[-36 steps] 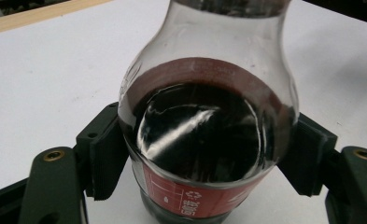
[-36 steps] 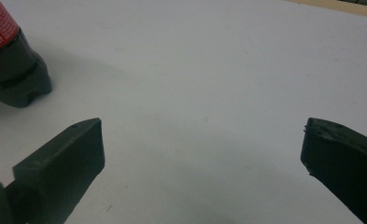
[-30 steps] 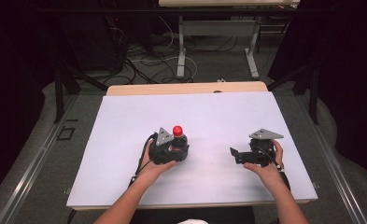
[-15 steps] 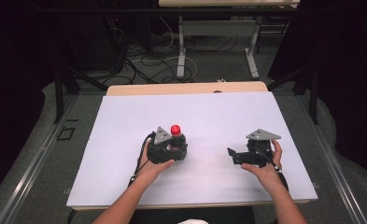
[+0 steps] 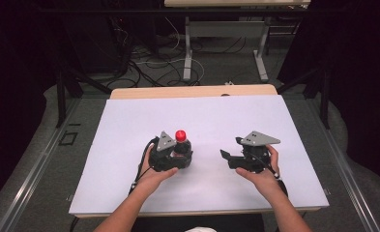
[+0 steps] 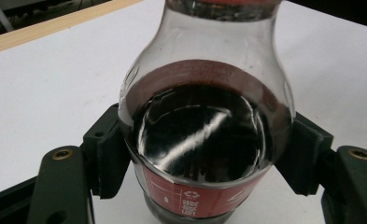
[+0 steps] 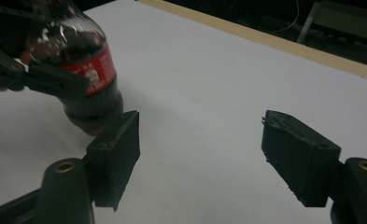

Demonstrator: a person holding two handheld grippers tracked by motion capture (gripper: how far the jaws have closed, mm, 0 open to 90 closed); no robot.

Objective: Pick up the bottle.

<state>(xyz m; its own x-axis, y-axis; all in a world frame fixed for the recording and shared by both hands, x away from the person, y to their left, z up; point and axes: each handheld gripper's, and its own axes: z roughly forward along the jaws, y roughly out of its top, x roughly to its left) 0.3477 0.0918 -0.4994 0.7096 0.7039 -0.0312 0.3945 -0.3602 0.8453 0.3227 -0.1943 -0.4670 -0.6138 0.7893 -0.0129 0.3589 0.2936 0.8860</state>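
A small cola bottle (image 5: 181, 144) with a red cap and red label stands upright on the white table (image 5: 202, 111), left of centre. My left gripper (image 5: 183, 154) is shut on its body. In the left gripper view the two pads press the bottle (image 6: 204, 126) on both sides just above the label, and dark liquid fills the lower part. My right gripper (image 5: 230, 148) rests to the right of the bottle, held in a hand, its jaws pointing left. Its jaws (image 7: 200, 149) stand wide open over bare table, with the bottle (image 7: 85, 79) beyond the left jaw.
A strip of wooden table edge (image 5: 192, 92) runs along the far side of the white sheet. Behind it, on the floor, are table legs (image 5: 187, 53) and loose cables (image 5: 144, 63). Dark drapes close in both sides.
The right gripper has drifted slightly left toward the bottle. The left gripper and the bottle have barely shifted.
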